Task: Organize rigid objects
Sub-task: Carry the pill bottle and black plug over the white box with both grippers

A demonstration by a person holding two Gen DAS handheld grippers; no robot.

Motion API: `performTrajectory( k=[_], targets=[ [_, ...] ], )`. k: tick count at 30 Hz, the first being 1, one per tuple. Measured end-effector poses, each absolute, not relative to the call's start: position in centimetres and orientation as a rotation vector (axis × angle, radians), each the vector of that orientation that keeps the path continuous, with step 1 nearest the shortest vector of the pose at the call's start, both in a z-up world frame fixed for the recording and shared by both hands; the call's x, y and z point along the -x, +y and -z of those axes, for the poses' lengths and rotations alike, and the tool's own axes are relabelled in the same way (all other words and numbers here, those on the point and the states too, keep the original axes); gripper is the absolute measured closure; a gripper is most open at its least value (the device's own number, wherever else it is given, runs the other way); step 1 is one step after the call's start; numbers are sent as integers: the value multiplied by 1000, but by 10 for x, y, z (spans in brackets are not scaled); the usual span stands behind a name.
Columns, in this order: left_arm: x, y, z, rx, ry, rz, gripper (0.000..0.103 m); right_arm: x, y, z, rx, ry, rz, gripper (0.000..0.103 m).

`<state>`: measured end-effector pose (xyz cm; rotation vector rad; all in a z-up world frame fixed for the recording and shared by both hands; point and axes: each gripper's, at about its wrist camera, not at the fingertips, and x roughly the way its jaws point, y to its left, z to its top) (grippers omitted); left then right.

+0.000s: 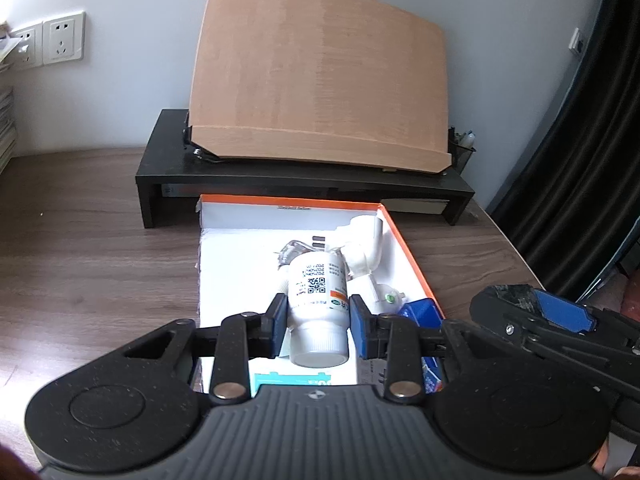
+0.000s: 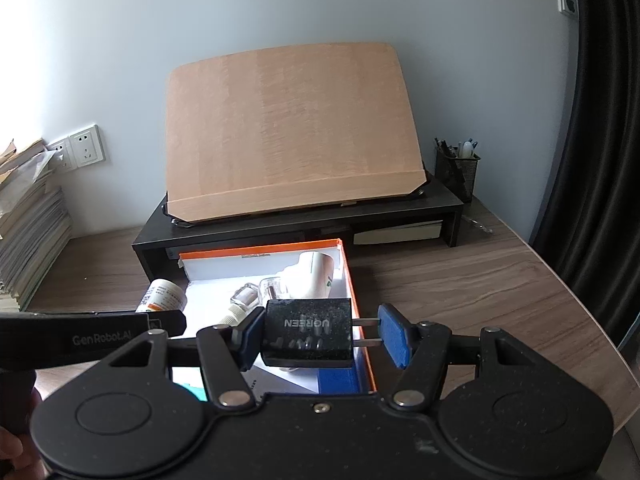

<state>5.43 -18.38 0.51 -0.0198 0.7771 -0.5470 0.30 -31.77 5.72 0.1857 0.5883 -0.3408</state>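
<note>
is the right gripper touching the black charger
Touching. The right wrist view shows the right gripper clamping the black charger: one blue pad presses its body, the other meets the tips of its prongs.

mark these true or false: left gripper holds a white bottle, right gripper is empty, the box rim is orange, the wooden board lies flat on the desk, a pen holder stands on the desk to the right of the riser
1. The left gripper holds a white bottle. True: its blue pads press both sides of the bottle.
2. The right gripper is empty. False: it is shut on a black charger, one pad on the body, the other against the prongs.
3. The box has an orange rim. True.
4. The wooden board lies flat on the desk. False: it stands tilted on the black riser.
5. A mesh pen holder stands to the right of the riser. True: it holds pens, though its base is partly hidden.
</note>
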Motion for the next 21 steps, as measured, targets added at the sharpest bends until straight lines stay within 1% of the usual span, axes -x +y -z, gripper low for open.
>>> performTrajectory(
  k=[21],
  targets=[
    [-78,-195,7,6,813,555,70,-29,-320,-46,-188,626,307,30]
  ],
)
